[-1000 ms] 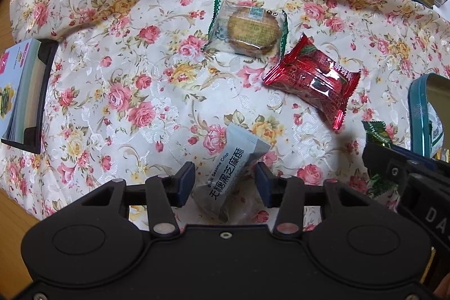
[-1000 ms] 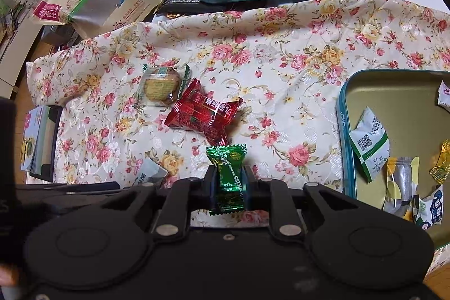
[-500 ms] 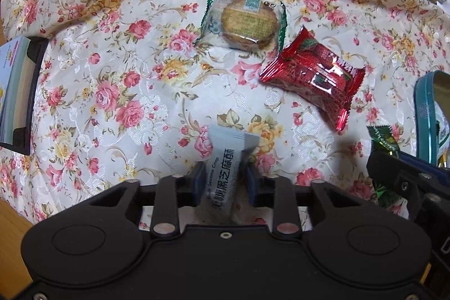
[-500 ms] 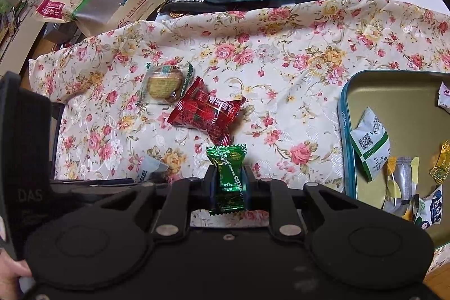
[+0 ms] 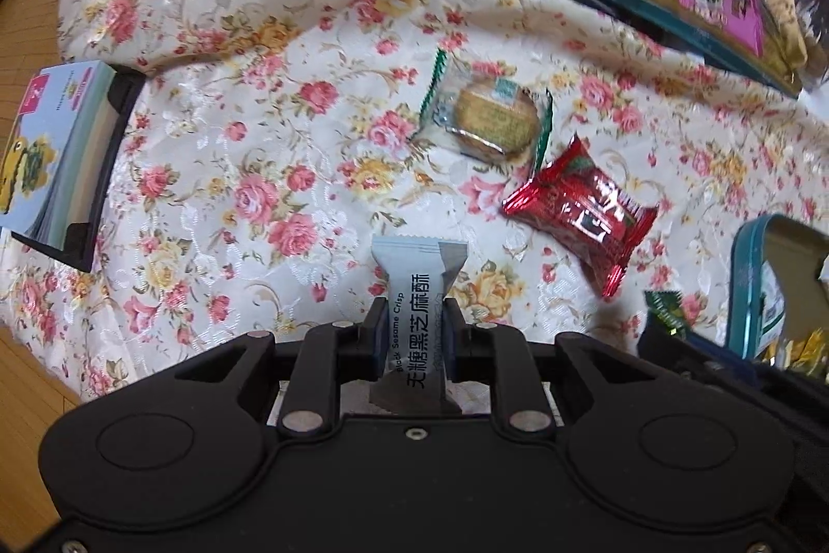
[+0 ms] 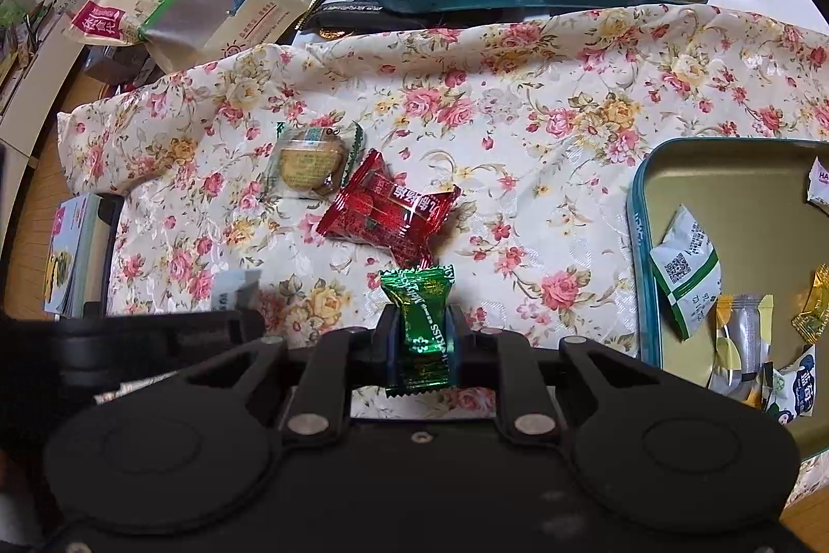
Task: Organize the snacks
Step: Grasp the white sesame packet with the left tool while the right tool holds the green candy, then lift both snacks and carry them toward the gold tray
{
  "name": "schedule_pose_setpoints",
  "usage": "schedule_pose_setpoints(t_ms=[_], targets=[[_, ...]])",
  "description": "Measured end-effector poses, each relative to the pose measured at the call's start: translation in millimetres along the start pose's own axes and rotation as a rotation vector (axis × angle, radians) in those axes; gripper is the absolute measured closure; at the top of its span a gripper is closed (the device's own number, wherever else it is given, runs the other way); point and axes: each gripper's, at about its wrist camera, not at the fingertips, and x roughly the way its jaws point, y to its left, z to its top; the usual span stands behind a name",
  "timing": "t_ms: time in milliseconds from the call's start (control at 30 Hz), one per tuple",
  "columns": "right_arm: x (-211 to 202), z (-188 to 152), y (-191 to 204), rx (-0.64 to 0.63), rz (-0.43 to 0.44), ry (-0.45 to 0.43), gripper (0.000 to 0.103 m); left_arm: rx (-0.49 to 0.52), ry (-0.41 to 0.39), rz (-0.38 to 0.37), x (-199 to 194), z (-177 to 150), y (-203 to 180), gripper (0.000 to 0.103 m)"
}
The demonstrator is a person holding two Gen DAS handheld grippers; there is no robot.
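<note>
Left wrist view is showing the left gripper [image 5: 414, 335] clamping 1 grey sesame crisp packet [image 5: 417, 320], its lower end hidden; the right gripper [image 6: 422, 335] is pinching 1 green candy [image 6: 422, 325], and 2 snacks, a red packet [image 6: 388, 216] and possibly a wrapped biscuit [image 6: 311, 161], are lying on the floral cloth [image 6: 518, 128].

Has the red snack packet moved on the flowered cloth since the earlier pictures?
No. The red packet lies at the same spot on the cloth, right beside the wrapped cookie, as before.

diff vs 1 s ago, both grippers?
The left gripper closed on the grey sesame crisp packet, which had lain loose between its open jaws, and lifted it off the floral cloth. The right gripper stays shut on the green candy. The biscuit and the red packet lie unmoved.
</note>
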Motion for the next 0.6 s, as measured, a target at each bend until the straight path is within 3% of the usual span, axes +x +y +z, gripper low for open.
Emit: schedule_pose_setpoints(t_ms=[400,600], targets=[[7.6,-4.9,14.3,-0.041,0.000,0.021,0.083,-0.032,-0.086,-0.030,-48.3,-3.1,12.2,0.076],[6.9,-4.6,19.1,-0.045,0.004,0.018,0.083,-0.032,-0.131,-0.084,-70.5,-1.6,11.3,0.076]])
